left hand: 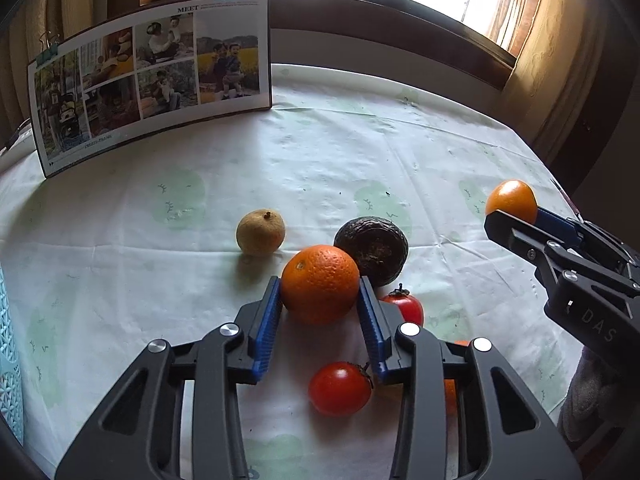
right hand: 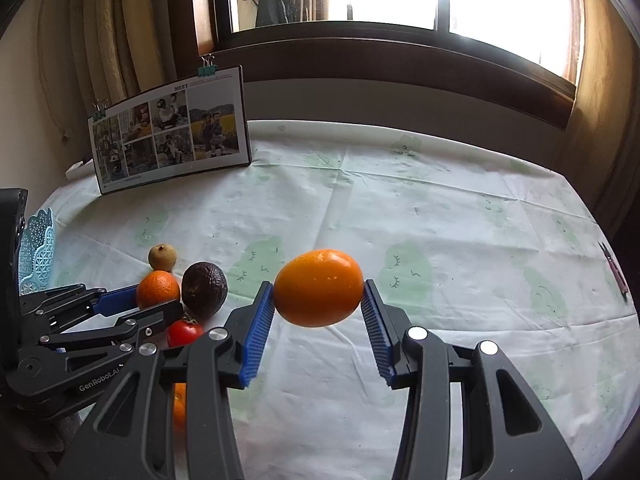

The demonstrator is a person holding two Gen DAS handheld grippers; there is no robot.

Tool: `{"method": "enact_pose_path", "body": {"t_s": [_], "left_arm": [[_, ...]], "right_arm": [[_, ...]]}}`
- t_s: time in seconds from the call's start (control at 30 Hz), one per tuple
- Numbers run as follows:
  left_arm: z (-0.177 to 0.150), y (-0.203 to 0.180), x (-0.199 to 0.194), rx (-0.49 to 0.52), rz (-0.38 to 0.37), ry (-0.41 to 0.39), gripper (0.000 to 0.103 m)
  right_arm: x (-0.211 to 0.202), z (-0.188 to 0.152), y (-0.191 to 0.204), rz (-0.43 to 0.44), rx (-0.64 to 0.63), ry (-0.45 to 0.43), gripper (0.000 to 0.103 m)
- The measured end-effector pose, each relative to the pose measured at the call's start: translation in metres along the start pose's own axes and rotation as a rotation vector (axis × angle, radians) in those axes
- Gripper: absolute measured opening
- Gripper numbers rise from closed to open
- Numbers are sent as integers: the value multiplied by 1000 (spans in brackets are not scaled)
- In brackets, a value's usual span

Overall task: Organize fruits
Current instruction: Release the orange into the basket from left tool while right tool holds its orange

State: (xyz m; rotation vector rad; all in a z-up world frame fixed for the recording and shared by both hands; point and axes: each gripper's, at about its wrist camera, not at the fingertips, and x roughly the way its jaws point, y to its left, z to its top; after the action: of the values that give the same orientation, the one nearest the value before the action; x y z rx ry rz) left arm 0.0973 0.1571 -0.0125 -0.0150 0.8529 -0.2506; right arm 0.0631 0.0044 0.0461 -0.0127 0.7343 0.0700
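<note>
My left gripper (left hand: 320, 285) is shut on a rough-skinned orange (left hand: 320, 276), which is low over the tablecloth and close against a dark avocado (left hand: 373, 249). A tan round fruit (left hand: 261, 232) lies to their left. Two red tomatoes (left hand: 339, 389) (left hand: 407, 307) lie under and beside my left fingers. My right gripper (right hand: 319, 294) is shut on a smooth orange (right hand: 319, 287), held clear above the cloth to the right of the pile. Another orange fruit (right hand: 179, 402) is partly hidden behind the right gripper's left finger.
A light blue lattice basket (right hand: 38, 254) stands at the table's left edge. A clipped photo board (right hand: 168, 136) leans at the back left. The pale green printed tablecloth (right hand: 440, 220) stretches right. A window and curtains sit behind the table.
</note>
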Motion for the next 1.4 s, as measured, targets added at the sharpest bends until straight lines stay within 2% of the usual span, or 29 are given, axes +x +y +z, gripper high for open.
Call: {"method": "enact_pose_path", "body": {"t_s": [0.4, 0.6, 1.17, 1.4], "left_arm": [[-8, 8, -41, -16, 107, -82, 39], [-14, 23, -71, -36, 190, -140, 39], [-45, 100, -138, -195, 302, -223, 39], [-62, 139, -163, -249, 393, -248, 39]], "right_arm": [[-7, -4, 20, 15, -53, -13, 45], [-11, -5, 42, 34, -99, -21, 45], [-24, -3, 109, 182, -161, -5, 45], [-26, -1, 154, 255, -208, 9, 45]]}}
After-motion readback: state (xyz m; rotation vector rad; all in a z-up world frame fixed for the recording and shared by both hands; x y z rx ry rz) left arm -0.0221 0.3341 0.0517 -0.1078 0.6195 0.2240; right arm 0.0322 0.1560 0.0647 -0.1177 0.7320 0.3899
